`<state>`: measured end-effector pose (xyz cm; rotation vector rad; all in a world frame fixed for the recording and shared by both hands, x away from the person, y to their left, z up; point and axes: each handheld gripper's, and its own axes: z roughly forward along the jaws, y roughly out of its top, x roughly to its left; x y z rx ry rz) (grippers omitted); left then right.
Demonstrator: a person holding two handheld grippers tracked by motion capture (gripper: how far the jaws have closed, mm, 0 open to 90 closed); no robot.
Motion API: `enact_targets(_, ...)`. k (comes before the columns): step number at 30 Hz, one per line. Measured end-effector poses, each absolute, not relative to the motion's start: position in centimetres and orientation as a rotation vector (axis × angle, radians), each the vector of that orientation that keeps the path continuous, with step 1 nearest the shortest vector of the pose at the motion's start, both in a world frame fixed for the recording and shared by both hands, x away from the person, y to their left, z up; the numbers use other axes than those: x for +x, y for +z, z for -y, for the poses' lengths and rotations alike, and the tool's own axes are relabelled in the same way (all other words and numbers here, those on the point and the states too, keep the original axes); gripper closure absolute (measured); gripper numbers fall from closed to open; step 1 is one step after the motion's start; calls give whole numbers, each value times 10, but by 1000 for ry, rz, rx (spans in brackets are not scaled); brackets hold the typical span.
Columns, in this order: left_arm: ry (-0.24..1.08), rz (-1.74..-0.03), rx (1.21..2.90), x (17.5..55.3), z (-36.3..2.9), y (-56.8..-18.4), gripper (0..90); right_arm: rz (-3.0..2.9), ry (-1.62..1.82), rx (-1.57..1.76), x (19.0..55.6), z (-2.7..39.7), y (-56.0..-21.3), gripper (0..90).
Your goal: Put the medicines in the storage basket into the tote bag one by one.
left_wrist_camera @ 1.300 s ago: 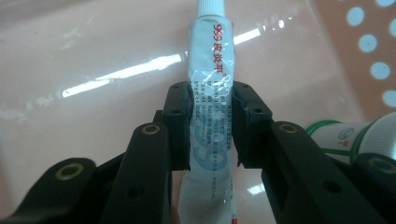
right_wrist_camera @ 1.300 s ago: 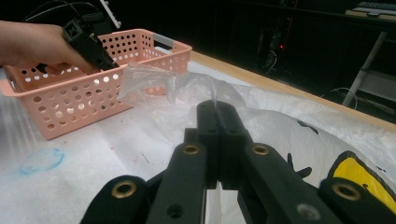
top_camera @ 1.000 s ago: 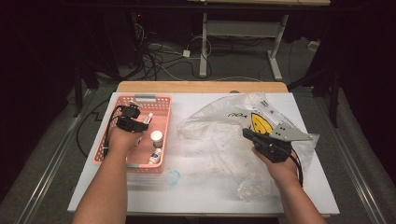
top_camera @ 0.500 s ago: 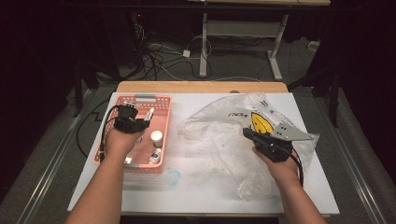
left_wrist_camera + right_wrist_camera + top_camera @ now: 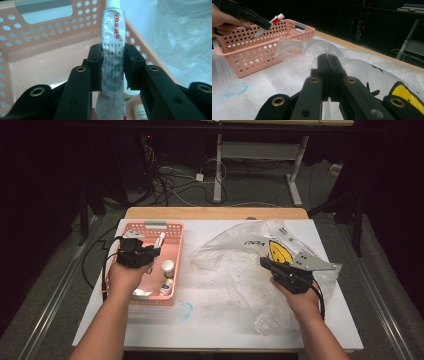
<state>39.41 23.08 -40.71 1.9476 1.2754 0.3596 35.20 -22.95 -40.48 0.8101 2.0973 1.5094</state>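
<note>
Tube [image 5: 111, 53] is clamped by the left gripper [image 5: 150, 253] above the pink basket [image 5: 176, 251]; the bag [image 5: 235, 270], at three o'clock, is pinched by the right gripper [image 5: 328, 60]. Its mouth should be held open.

Strong overhead light falls on the white desk [image 5: 220, 320]; the room around it stays nearly black. Glare sheens the plastic bag [image 5: 240, 270] and the held tube [image 5: 111, 50]. Close-up jaws read soft, the far background dim and blurred.
</note>
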Motion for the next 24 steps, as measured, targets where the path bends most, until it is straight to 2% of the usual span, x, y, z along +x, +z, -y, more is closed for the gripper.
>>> enact_targets(12, 420, -1147, 1896, 357, -217, -400, 689, -2098, 1510, 790, 350, 228, -404, 900)
enact_targets(24, 401, -1013, 1848, 327, -194, -390, 689, -2095, 1505, 790, 351, 227, -404, 900)
